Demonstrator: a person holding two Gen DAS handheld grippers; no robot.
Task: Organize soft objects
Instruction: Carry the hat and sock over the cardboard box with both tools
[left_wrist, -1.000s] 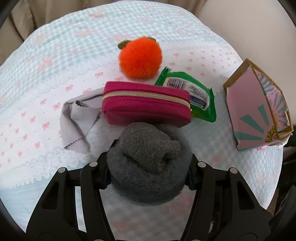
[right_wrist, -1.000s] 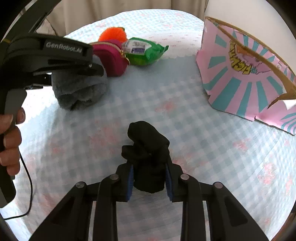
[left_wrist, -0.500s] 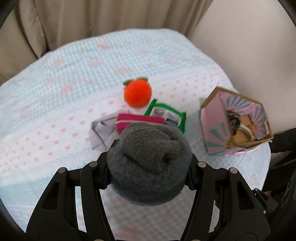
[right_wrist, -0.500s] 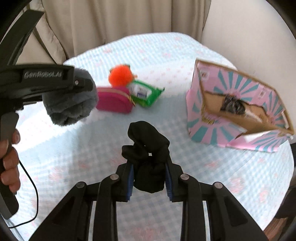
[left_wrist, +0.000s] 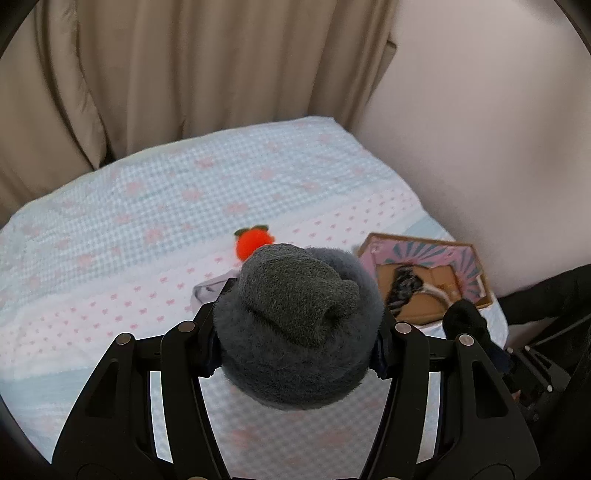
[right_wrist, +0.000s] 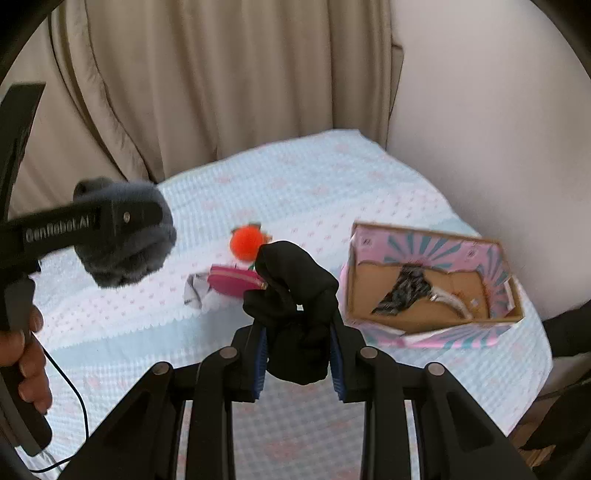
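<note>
The grey fuzzy bundle (left_wrist: 295, 328) is a rolled, plush, charcoal-grey soft item with a folded knob on top; it bulges well past both fingers of the left gripper (left_wrist: 297, 332), which is clamped on it from either side, the bundle sitting squarely between the jaws and held in the air above the bed (left_wrist: 147, 206). From the right wrist view the same bundle (right_wrist: 125, 236) hangs off the front of the left gripper (right_wrist: 122, 221), above the left part of the bed. The black soft bundle (right_wrist: 295, 310) is matte, knotted and lumpy, with its lower half pinched between the blue-padded fingers of the right gripper (right_wrist: 297, 354) and its upper half rising free above them; jaws clenched on it, also off the surface. It shows in the left wrist view as a dark lump (left_wrist: 465, 321) near the box. The pink and teal cardboard box (right_wrist: 432, 280) lies open near the right edge of the bed, with a dark patterned cloth (right_wrist: 406, 291) inside it. Toward the middle of the bed lie an orange pompom (right_wrist: 245, 242), a magenta zip pouch (right_wrist: 232, 282) just in front of it, and a grey cloth (right_wrist: 195, 291) at the pouch's left end. A beige curtain (right_wrist: 207, 81) hangs behind the bed's far edge.
</note>
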